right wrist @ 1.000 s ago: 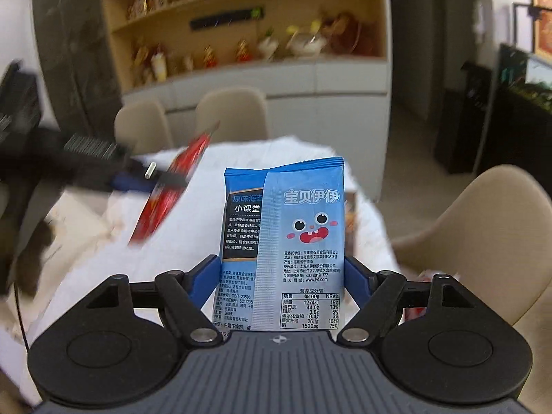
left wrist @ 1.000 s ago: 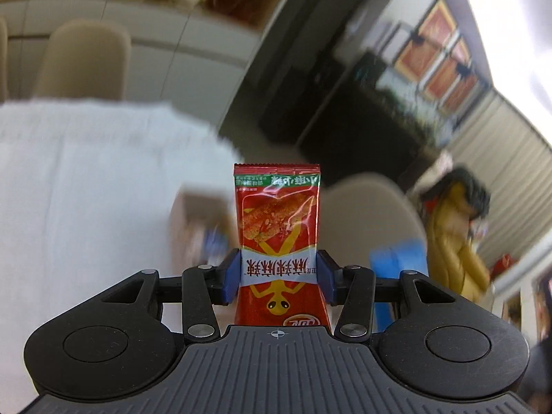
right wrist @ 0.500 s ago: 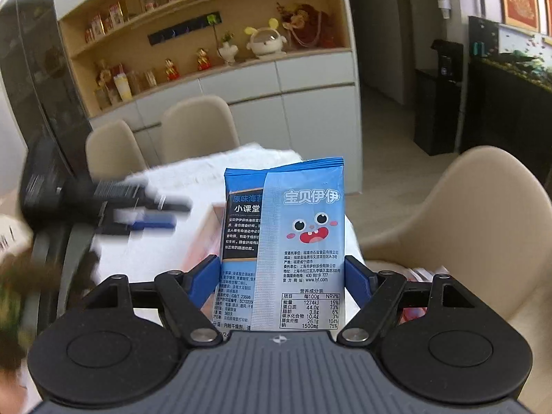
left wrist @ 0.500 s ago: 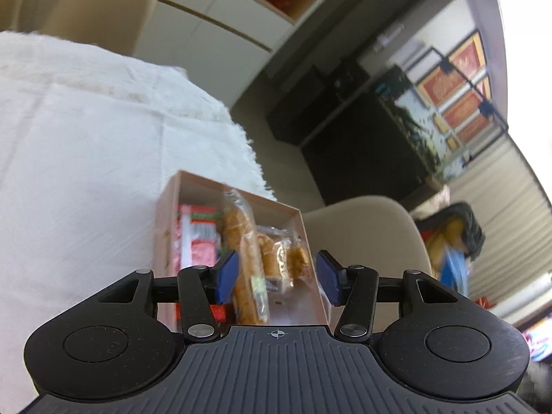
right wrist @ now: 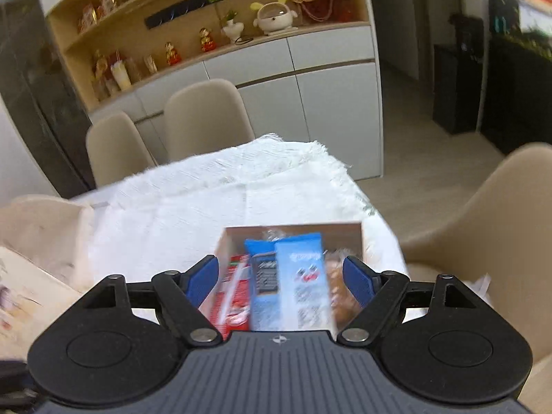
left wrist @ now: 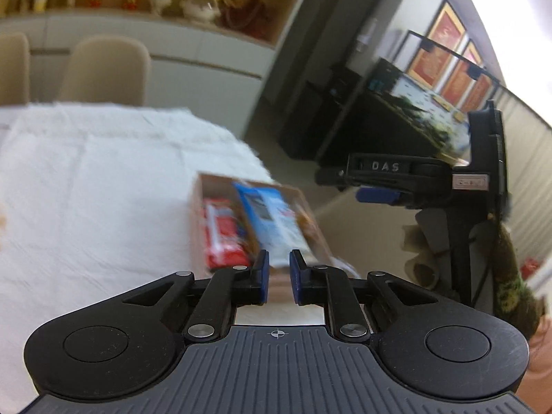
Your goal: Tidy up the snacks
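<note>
Snack box [right wrist: 358, 233] on white-clothed table [right wrist: 179, 203]

A home dining room: clothed table [right wrist: 207, 200], chairs [right wrist: 207, 114], ornament shelves [right wrist: 220, 10]

A: Your blue packet [right wrist: 293, 283] is motion-blurred; its print can't be read.
B: And the box [right wrist: 293, 229]?
A: Its near end sits hidden behind your gripper body.
</note>
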Demonstrator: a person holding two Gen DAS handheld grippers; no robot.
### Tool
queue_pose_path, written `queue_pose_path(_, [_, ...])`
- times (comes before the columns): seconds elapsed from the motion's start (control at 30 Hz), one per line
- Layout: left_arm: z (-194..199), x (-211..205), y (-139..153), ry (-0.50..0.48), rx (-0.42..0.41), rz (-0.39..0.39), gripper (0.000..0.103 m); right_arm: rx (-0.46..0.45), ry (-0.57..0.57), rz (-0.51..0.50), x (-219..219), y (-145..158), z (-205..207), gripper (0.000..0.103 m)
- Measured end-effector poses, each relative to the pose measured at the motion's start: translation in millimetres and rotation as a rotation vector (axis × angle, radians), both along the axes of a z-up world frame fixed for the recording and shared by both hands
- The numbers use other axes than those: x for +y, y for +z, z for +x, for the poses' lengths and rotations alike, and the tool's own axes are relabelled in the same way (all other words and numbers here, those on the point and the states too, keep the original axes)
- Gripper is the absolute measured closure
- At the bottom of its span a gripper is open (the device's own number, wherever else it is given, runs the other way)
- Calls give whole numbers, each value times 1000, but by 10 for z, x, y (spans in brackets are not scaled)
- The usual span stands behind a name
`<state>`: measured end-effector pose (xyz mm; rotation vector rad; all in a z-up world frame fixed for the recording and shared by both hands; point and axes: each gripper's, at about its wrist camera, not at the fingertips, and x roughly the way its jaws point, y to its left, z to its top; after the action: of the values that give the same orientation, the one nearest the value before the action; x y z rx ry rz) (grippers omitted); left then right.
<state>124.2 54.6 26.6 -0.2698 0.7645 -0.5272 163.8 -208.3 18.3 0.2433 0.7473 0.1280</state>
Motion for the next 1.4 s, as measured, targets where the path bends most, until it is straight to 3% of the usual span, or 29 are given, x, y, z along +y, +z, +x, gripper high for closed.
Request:
queue_pose_path(0.13, [-169,-110,18,-64,27,19,87,39,-22,-22,128,82,-471,23])
queue_pose_path(0.27, [-466,-266,90,-38,-19,171,86,46,-27,-108,327,103,-1073,23])
queue_pose_path(0.4, [-646,-360,104,-18,-35,286,86,108,-53,-136,439,20,-1394,23])
queue_pose_path(0.6, [-710,-294,87,-43,26,282,86,161,-73,-110,398,-37,-1572,23])
queue_pose_path(1.4, [-781,-275,107,-21,67,269,86,172,-43,-128,452,-56,-1629,23])
